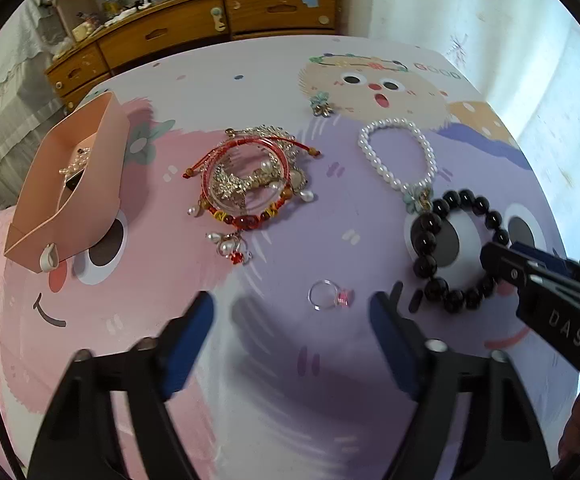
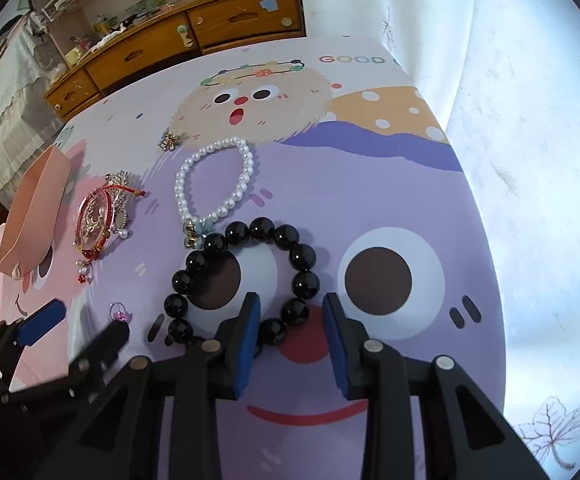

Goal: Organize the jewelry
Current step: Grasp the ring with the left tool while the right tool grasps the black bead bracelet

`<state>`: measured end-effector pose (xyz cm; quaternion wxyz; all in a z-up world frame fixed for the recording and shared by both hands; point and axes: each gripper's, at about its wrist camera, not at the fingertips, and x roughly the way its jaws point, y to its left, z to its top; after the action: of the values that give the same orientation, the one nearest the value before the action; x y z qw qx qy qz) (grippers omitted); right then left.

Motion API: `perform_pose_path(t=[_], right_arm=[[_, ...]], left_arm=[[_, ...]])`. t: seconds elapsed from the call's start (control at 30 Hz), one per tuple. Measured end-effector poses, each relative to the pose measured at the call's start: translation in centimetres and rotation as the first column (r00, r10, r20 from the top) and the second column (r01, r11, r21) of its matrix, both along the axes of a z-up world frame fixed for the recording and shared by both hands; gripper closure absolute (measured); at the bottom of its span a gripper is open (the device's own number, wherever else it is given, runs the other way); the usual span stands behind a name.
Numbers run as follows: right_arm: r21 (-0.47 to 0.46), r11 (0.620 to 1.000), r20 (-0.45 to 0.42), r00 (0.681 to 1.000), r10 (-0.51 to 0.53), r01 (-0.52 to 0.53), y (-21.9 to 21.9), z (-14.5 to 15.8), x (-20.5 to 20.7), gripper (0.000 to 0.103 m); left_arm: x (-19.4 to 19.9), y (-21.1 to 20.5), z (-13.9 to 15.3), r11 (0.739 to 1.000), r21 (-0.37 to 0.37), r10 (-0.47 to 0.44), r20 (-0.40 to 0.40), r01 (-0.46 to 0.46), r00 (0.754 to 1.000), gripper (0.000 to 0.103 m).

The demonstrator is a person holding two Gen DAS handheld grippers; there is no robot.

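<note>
- While we are leaning the left gripper (image 1: 292, 312) over the cartoon-print table cover (image 1: 274, 392), its blue-padded jaws are standing spread on either side of a small clear ring with a pink stone (image 1: 330, 295), touching nothing. A tangle of red cord bracelets and pearl charms (image 1: 250, 184) is lying beyond it, an open pink box (image 1: 70, 184) is sitting at far left, and a white pearl bracelet (image 1: 398, 156) is resting just above a black bead bracelet (image 1: 454, 246).
- Where we are looking along the right gripper (image 2: 292, 312), its jaws are standing narrowly apart astride the near side of the black bead bracelet (image 2: 246, 276), one pad inside the loop and one outside, neither yet pressing the beads. The pearl bracelet (image 2: 214, 184) is touching it at the far edge.
</note>
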<state>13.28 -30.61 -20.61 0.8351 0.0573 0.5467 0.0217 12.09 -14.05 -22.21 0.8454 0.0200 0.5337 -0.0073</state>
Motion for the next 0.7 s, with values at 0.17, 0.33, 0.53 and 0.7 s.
perform_pose_path(t=[0.17,0.33,0.53,0.7], right_arm=[[-0.054,0.996,0.028,0.997,0.079,-0.077,0.6,-0.1,0.2,0.072],[-0.058,0.992,0.042,0.992,0.116,-0.113,0.5,-0.1,0.4,0.072],[-0.049,0.992,0.053,0.992,0.115,-0.113,0.1,0.0,0.4,0.082],[-0.022,0.991,0.041,0.991,0.13,-0.129,-0.2,0.0,0.5,0.088]], left_arm=[[0.2,0.5,-0.3,0.995,-0.058,0.076,-0.003,-0.076,0.997,0.051],[0.0,-0.1,-0.8,0.996,-0.047,0.08,0.001,-0.08,0.997,0.066],[0.2,-0.9,-0.6,0.998,-0.056,0.032,0.01,-0.031,0.999,0.083],[0.3,-0.4,-0.6,0.993,-0.102,0.054,-0.007,-0.054,0.999,0.083]])
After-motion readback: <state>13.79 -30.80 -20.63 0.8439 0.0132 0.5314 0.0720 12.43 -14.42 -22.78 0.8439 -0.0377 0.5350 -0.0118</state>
